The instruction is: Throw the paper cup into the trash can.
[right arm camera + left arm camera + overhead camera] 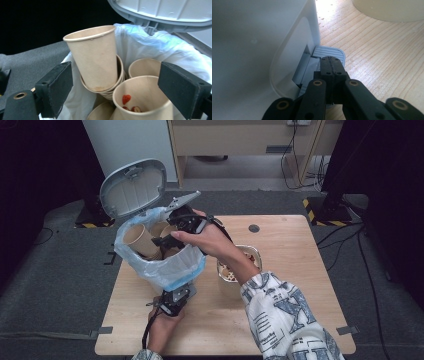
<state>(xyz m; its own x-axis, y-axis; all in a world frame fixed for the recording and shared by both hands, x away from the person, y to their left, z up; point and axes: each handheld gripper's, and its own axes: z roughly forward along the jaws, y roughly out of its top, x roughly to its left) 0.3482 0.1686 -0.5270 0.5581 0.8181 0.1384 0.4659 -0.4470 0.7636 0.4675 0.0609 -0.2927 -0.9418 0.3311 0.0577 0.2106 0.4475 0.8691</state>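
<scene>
Beige paper cups crowding white pedal bin lined with pale blue bag, grey lid standing up. Right gripper hovering directly above cups, jaws spread, gripping nothing; tallest cup leaning left, nested in stack. Left gripper, jaws closed, pressing down on grey ribbed pedal at bin's base on wooden table. Front cup holding red scraps.
</scene>
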